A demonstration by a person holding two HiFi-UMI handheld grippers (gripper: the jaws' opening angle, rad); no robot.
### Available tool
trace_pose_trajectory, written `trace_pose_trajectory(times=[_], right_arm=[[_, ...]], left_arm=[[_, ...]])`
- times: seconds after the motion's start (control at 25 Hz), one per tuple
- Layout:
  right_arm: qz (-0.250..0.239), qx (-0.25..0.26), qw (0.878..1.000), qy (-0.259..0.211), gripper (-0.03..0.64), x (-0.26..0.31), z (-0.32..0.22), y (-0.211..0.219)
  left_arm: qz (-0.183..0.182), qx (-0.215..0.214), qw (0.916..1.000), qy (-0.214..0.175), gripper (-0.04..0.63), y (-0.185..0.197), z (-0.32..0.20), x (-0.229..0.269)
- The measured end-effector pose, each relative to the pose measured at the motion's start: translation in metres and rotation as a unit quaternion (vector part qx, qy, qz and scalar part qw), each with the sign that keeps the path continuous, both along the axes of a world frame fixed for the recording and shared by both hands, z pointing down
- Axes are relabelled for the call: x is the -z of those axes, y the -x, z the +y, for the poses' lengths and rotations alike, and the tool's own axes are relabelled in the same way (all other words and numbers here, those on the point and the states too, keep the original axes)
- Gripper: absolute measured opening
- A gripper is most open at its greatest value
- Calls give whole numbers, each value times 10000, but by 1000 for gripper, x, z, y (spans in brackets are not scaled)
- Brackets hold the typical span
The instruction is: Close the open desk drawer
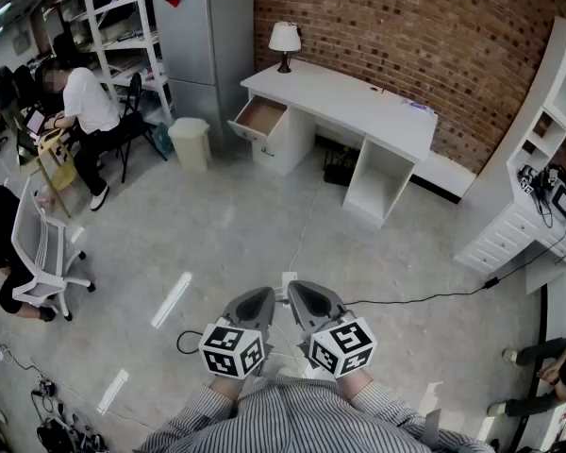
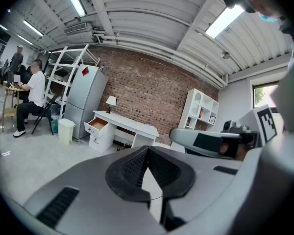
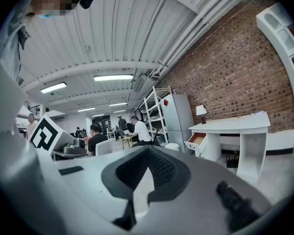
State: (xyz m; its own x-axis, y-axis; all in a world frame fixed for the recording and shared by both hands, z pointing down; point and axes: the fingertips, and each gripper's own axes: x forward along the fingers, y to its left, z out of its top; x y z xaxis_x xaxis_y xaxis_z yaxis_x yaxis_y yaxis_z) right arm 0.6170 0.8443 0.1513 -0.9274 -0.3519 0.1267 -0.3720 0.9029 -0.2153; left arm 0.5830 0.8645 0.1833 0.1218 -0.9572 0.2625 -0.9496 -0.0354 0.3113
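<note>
A white desk (image 1: 358, 107) stands against the brick wall, far across the floor from me. Its top left drawer (image 1: 258, 118) is pulled out, showing a brown inside. Both grippers are held close to my body, low in the head view, side by side and pointing toward the desk. The left gripper (image 1: 262, 298) is shut with nothing in it, and so is the right gripper (image 1: 296, 293). The left gripper view has the drawer (image 2: 97, 125) small beyond the left gripper (image 2: 147, 149). In the right gripper view the drawer (image 3: 196, 140) lies right of the right gripper (image 3: 148, 150).
A cream bin (image 1: 191, 142) and a grey fridge (image 1: 206, 41) stand left of the desk, a lamp (image 1: 284, 41) on it. A seated person (image 1: 87, 111) and a white chair (image 1: 38, 248) are at left. A white shelf unit (image 1: 538, 187) is at right; a black cable (image 1: 406, 298) crosses the floor.
</note>
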Motion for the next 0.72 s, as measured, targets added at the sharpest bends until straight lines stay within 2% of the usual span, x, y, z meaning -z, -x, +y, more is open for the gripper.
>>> trace_pose_trajectory(times=[0.2,0.48,0.64,0.72], right_arm=[[54,-98,9999,-6,15,-2,-9,0],[120,-103,9999,45,15,-9,-7,7],[-53,-192,9997,136,17,-4,-11,-3],[-141,-174,9996,158,17,0,-18,-2]], left_arm=[[-27,-40,10000,-83,12,7,-8,3],[16,-44,10000,3,12,14,-7,-5],[-55,2,10000,23,11,10,-3,-1],[-163,2,9998,-89,12,16,-5,5]])
